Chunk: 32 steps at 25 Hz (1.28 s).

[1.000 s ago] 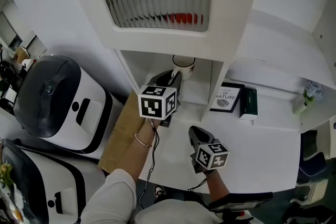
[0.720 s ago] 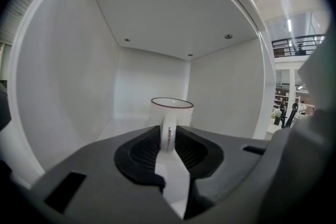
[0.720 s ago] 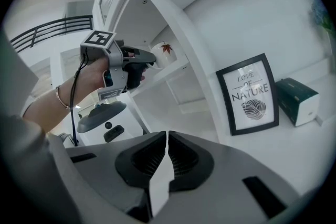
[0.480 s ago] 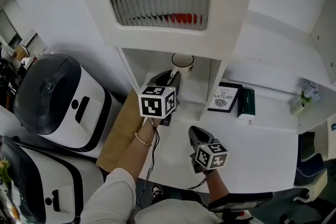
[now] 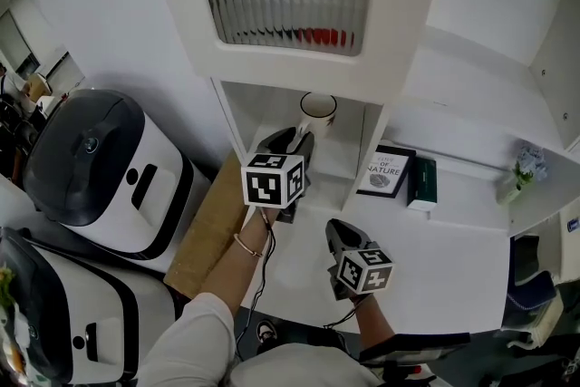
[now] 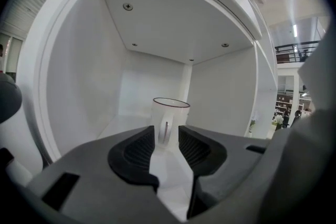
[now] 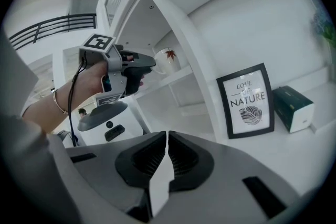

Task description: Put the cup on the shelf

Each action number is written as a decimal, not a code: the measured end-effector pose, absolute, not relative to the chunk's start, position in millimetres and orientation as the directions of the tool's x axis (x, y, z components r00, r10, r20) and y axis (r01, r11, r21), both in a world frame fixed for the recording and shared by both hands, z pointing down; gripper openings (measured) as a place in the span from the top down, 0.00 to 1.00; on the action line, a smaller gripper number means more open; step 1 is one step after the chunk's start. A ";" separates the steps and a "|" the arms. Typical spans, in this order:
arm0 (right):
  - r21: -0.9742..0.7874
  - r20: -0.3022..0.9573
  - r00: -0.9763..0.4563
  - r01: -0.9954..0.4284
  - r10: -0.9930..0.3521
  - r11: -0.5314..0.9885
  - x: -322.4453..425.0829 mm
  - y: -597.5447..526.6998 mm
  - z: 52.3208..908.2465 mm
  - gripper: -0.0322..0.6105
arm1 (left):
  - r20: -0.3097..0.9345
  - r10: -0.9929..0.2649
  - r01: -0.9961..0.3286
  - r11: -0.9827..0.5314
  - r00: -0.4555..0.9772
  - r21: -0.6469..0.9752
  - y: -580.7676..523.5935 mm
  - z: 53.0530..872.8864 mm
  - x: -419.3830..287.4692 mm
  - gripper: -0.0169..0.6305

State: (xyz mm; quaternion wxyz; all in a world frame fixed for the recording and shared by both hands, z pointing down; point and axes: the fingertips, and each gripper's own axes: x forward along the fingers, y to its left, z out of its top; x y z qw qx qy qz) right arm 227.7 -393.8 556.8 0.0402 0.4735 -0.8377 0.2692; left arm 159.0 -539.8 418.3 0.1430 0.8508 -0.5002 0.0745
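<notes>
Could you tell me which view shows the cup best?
Left gripper view: the cup stands close, centred, handle toward the camera. Head view shows mostly its rim; right gripper view, a small side view.

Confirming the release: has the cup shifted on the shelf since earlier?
No: the cup keeps its place relative to the shelf divider; the left tool has just been opening its jaws, clear of it.

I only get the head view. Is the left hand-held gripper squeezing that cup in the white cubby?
Observer: No. In the left gripper view the left hand-held gripper has just been opening its jaws. The cup shows its handle in the gap, and the pads are not pressing on it.
Operator: Anything printed on it?
Observer: The right gripper view shows a red leaf on its side.
Operator: And the other one?
Observer: The right hand-held gripper is shut, with nothing between its pads.
</notes>
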 end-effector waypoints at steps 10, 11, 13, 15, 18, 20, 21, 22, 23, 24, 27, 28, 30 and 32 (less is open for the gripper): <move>-0.387 0.296 -0.522 -0.831 -0.800 0.400 225.1 -380.8 533.7 0.90 | 0.262 -0.834 -0.872 -0.446 0.486 0.201 -496.4 415.7 141.7 0.76; -0.379 0.293 -0.517 -0.835 -0.804 0.399 224.6 -378.9 530.2 0.90 | 0.260 -0.833 -0.871 -0.446 0.488 0.205 -490.7 415.1 139.1 0.76; -0.363 0.283 -0.507 -0.842 -0.814 0.398 223.9 -375.6 521.7 0.90 | 0.256 -0.833 -0.869 -0.447 0.490 0.210 -478.5 413.9 133.8 0.76; -0.349 0.270 -0.497 -0.849 -0.824 0.398 223.2 -372.5 511.5 0.90 | 0.259 -0.830 -0.868 -0.450 0.493 0.212 -465.3 413.7 129.4 0.76; -0.326 0.250 -0.481 -0.859 -0.840 0.395 222.1 -367.7 494.7 0.90 | 0.263 -0.824 -0.863 -0.456 0.501 0.216 -445.2 413.1 124.6 0.78; -0.308 0.238 -0.471 -0.866 -0.849 0.394 220.0 -363.1 483.6 0.90 | 0.257 -0.824 -0.861 -0.458 0.504 0.221 -432.1 411.0 120.2 0.80; -0.299 0.233 -0.466 -0.870 -0.853 0.393 218.1 -360.3 478.4 0.90 | 0.252 -0.825 -0.860 -0.459 0.506 0.224 -425.5 409.7 117.2 0.82; -0.290 0.230 -0.461 -0.873 -0.857 0.392 216.0 -357.3 473.7 0.90 | 0.247 -0.826 -0.859 -0.459 0.507 0.227 -419.1 408.4 113.9 0.84; -0.281 0.226 -0.456 -0.877 -0.861 0.391 214.0 -354.3 469.5 0.90 | 0.245 -0.826 -0.858 -0.460 0.508 0.228 -412.8 407.6 110.5 0.85; -0.272 0.224 -0.450 -0.880 -0.864 0.388 212.5 -351.6 465.6 0.90 | 0.244 -0.826 -0.858 -0.460 0.507 0.227 -406.9 407.2 107.4 0.87; -0.244 0.217 -0.424 -0.896 -0.880 0.371 210.8 -344.1 454.2 0.90 | 0.238 -0.829 -0.860 -0.463 0.506 0.217 -390.9 407.0 98.3 0.90; -0.233 0.216 -0.411 -0.902 -0.886 0.362 210.5 -341.4 450.6 0.90 | 0.229 -0.832 -0.860 -0.463 0.505 0.215 -385.7 406.3 94.2 0.92; -0.215 0.210 -0.386 -0.914 -0.898 0.343 209.9 -335.4 443.5 0.90 | 0.194 -0.844 -0.860 -0.459 0.501 0.223 -375.3 402.9 84.5 0.95; -0.206 0.202 -0.362 -0.924 -0.910 0.322 209.7 -328.4 437.2 0.90 | 0.146 -0.859 -0.861 -0.451 0.490 0.235 -364.7 398.6 74.1 0.96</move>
